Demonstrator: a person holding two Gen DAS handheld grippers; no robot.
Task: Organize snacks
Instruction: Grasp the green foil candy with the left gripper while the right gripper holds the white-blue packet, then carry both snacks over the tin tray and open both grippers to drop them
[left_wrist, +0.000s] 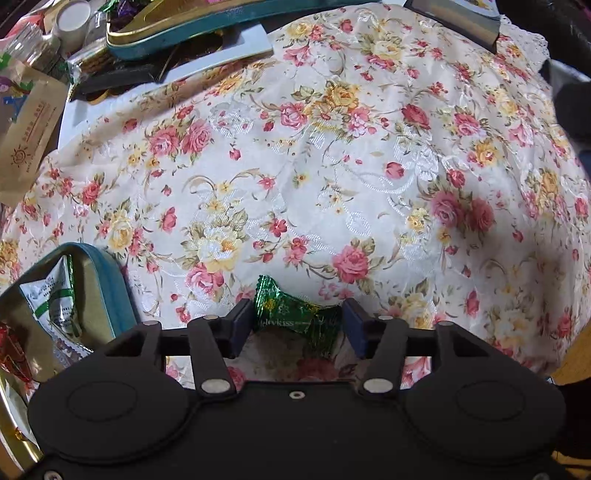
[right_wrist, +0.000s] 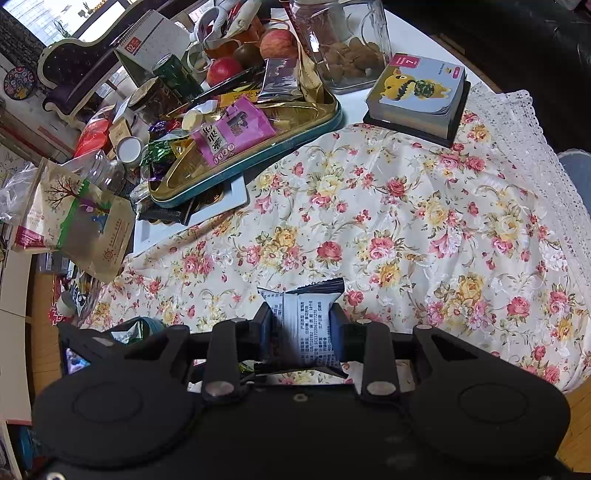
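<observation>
A green foil-wrapped candy (left_wrist: 295, 317) lies on the flowered tablecloth (left_wrist: 332, 166) between the fingers of my left gripper (left_wrist: 297, 326), which points down at it; the jaws stand wide and the pads do not press on the wrapper. To its left sits a teal tin (left_wrist: 110, 291) holding a white-and-green packet (left_wrist: 55, 299) and a red wrapper (left_wrist: 13, 350). My right gripper (right_wrist: 301, 328) is shut on a white snack packet (right_wrist: 306, 325) with printed text, held above the cloth (right_wrist: 406, 221). That teal tin's edge (right_wrist: 153, 325) shows behind the right gripper's left side.
A second teal tin (right_wrist: 325, 122) with a gold inside, piled with snack packets, rests at the back left on a white board. Around it are bags, jars, bottles and fruit. A glass jar (right_wrist: 343, 44) and a block of cards (right_wrist: 417, 96) stand at the back.
</observation>
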